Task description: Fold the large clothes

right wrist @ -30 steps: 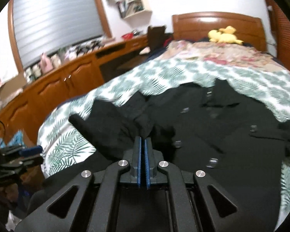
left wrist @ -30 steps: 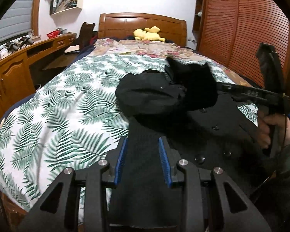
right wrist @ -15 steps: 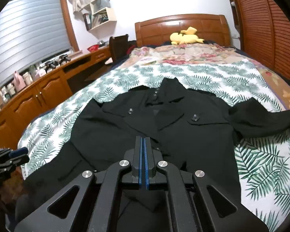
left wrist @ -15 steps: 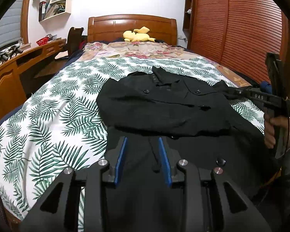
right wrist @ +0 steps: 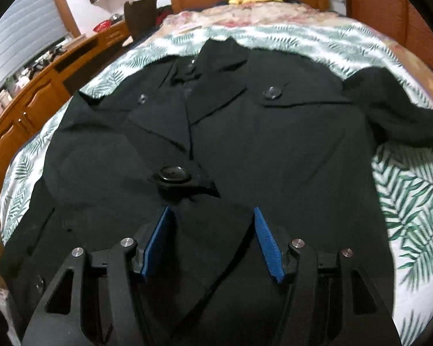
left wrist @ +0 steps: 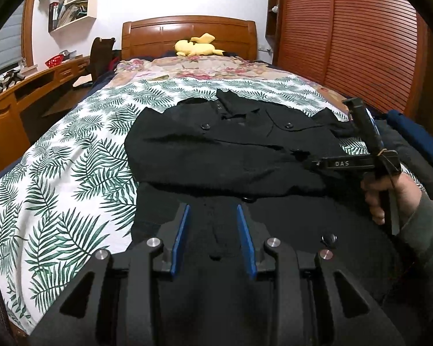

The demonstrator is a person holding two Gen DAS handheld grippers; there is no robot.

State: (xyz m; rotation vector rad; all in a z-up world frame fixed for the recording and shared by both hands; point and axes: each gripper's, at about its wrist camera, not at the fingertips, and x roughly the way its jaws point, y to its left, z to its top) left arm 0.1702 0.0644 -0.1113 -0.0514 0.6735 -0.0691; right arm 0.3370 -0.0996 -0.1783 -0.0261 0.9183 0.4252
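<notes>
A large black buttoned coat lies front-up on the bed, collar toward the headboard, its left sleeve folded across the chest. It fills the right wrist view, with the other sleeve stretched out to the right. My left gripper is open and empty over the coat's lower part. My right gripper is open and empty just above the coat's waist, near a big black button. The right gripper also shows in the left wrist view, held by a hand.
The bed has a white sheet with green fern print and a floral blanket near the wooden headboard. A yellow plush toy sits there. A wooden desk runs along the left; slatted wardrobe doors stand on the right.
The right gripper carried the left sleeve across the chest, opened and let it go. The left gripper stayed open, drawing back a little.
</notes>
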